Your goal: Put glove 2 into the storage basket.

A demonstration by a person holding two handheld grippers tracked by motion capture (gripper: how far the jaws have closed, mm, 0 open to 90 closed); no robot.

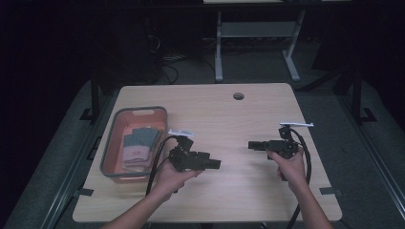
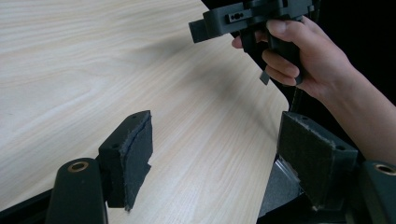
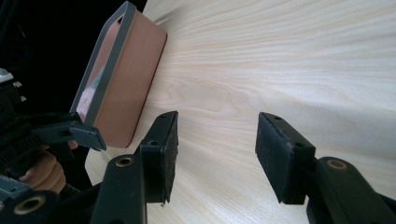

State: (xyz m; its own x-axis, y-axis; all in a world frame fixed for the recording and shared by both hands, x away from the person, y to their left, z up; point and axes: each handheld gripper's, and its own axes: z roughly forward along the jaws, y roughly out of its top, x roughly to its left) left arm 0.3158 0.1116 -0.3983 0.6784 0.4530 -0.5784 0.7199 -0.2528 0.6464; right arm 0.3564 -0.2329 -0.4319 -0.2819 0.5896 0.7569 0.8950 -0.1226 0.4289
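Left gripper (image 1: pixel 215 164): jaws spread, nothing between them, pointing across the counter (image 1: pixel 239 191) toward the other hand.
Right gripper (image 1: pixel 252 145): jaws spread and empty, pointing back at the left one.
Folded cloths (image 1: pixel 137 145): lay in the orange bin (image 1: pixel 157 110), behind and to the outer side of the left jaws.
Bin's long axis: ran away from the person.
Nearer hand: the left, judged the likelier to reach in.
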